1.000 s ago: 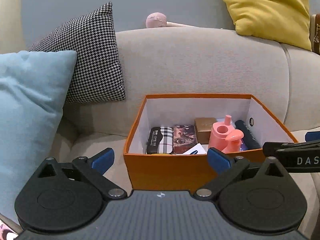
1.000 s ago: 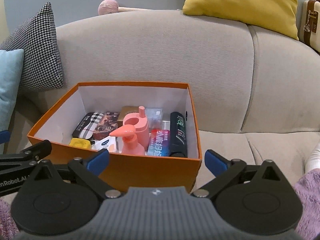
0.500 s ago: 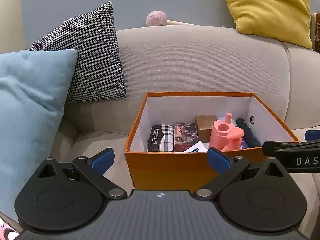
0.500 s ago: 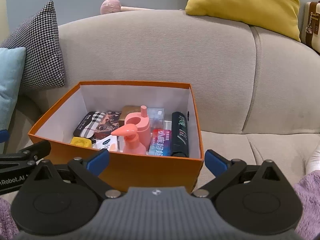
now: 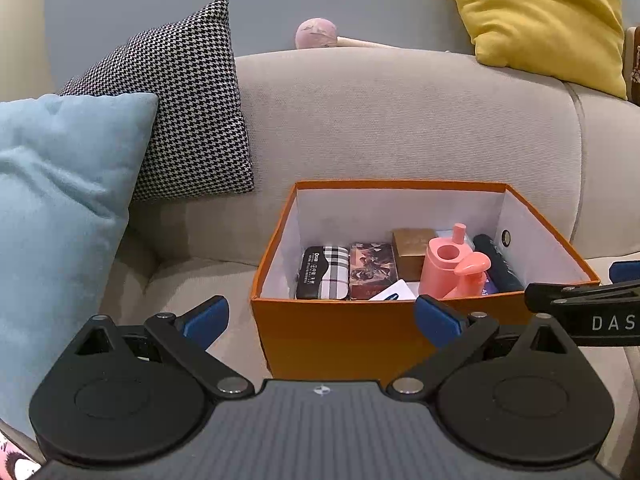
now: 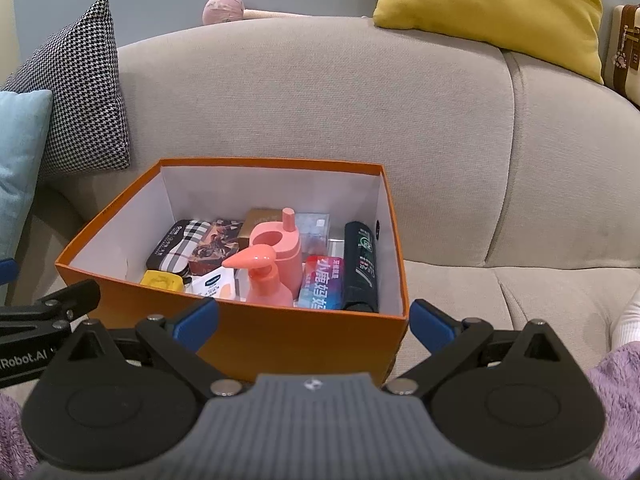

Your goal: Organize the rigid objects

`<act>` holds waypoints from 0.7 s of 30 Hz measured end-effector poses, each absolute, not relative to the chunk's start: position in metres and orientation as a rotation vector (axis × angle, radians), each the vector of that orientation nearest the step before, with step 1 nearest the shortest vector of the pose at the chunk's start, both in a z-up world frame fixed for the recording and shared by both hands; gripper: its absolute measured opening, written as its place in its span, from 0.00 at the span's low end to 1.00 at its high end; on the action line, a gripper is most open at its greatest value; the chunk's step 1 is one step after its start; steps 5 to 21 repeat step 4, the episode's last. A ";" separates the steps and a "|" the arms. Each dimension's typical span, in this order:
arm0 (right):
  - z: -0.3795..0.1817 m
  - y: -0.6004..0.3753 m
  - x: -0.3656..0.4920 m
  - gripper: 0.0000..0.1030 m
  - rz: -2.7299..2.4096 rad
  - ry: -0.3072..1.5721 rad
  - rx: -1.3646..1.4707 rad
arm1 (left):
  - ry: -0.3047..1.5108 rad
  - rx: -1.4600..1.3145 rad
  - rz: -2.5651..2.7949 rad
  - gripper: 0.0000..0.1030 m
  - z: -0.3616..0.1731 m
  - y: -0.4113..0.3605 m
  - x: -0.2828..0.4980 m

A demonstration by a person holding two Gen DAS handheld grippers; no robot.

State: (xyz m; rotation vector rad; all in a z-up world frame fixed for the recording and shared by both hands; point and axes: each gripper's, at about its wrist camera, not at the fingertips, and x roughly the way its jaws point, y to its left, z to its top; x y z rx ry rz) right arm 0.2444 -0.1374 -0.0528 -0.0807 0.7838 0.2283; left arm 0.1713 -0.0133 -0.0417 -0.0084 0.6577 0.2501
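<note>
Both grippers, left [image 5: 322, 314] and right [image 6: 314, 320], gape empty; ahead, the pump bottle [image 6: 266, 280] looks light, slick; grab its body.

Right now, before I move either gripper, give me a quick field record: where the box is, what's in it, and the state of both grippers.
box: orange box, open top, on the grey sofa seat
contents: plaid case, pink pump bottle, black bottle, yellow item, other small packs
left gripper: open, empty, short of the box
right gripper: open, empty, short of the box
cushions: blue, checked, yellow
</note>
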 end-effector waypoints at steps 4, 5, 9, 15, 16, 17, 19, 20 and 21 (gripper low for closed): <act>-0.053 -0.137 0.244 0.98 0.236 0.780 -0.085 | 0.662 -0.016 0.253 1.00 -0.042 -0.013 0.171; -0.053 -0.137 0.244 0.98 0.236 0.780 -0.085 | 0.662 -0.016 0.253 1.00 -0.042 -0.013 0.171; -0.053 -0.137 0.244 0.98 0.236 0.780 -0.085 | 0.662 -0.016 0.253 1.00 -0.042 -0.013 0.171; -0.053 -0.137 0.244 0.98 0.236 0.780 -0.085 | 0.662 -0.016 0.253 1.00 -0.042 -0.013 0.171; -0.053 -0.137 0.244 0.98 0.236 0.780 -0.085 | 0.662 -0.016 0.253 1.00 -0.042 -0.013 0.171; -0.053 -0.137 0.244 0.98 0.236 0.780 -0.085 | 0.662 -0.016 0.253 1.00 -0.042 -0.013 0.171; -0.053 -0.137 0.244 0.98 0.236 0.780 -0.085 | 0.662 -0.016 0.253 1.00 -0.042 -0.013 0.171; -0.053 -0.137 0.244 0.98 0.236 0.780 -0.085 | 0.662 -0.016 0.253 1.00 -0.042 -0.013 0.171; -0.053 -0.137 0.244 0.98 0.236 0.780 -0.085 | 0.662 -0.016 0.253 1.00 -0.042 -0.013 0.171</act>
